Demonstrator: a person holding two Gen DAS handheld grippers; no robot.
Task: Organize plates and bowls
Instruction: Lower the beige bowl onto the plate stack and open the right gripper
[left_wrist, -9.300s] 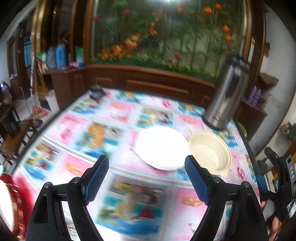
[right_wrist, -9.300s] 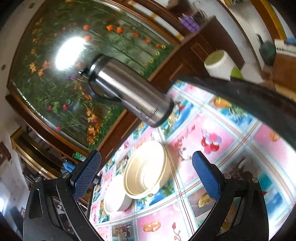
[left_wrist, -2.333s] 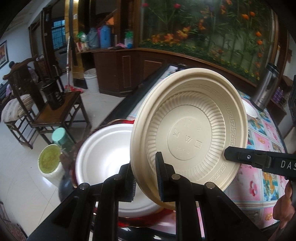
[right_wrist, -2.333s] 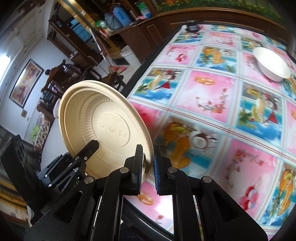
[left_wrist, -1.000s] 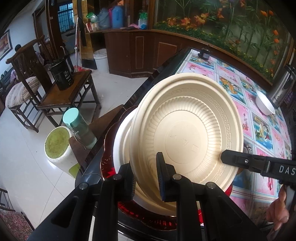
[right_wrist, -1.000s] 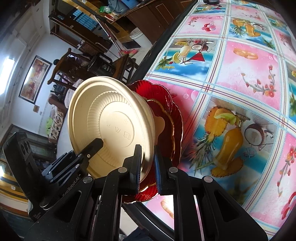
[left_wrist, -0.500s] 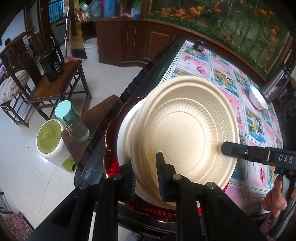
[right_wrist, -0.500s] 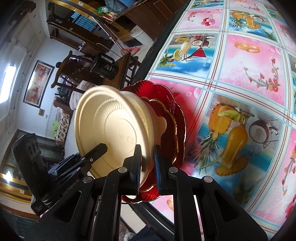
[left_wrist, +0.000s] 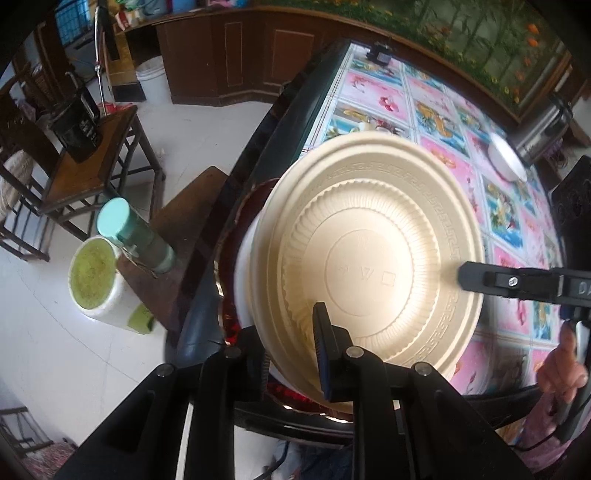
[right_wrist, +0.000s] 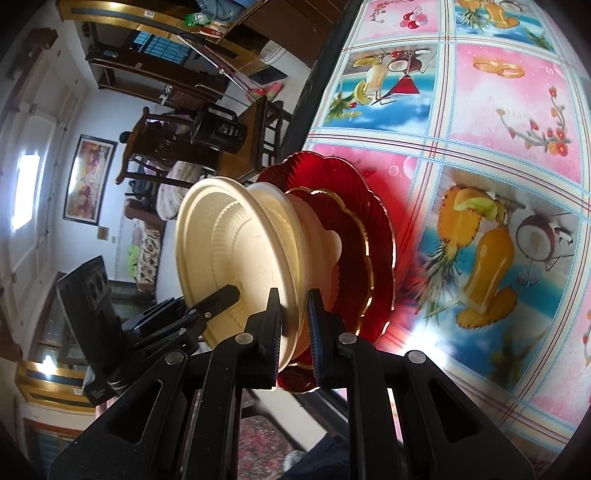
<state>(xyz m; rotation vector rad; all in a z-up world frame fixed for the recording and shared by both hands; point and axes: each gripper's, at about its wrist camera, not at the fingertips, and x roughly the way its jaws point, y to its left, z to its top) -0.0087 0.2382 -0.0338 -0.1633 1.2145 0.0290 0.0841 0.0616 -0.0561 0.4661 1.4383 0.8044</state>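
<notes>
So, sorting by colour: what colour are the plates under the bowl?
Red with gold rims; clearest in the right wrist view.

Both grippers are black plastic with silver screws. The left gripper has blue ridged pads on its jaws. The right gripper does too. White letters mark one arm.

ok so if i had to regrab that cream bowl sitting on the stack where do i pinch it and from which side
Probably the flat patterned rim of the cream bowl, one finger inside and one under the lip, from the table-edge side where the left gripper and right gripper already clamp it. The rim juts clear of the white bowl beneath.
</notes>
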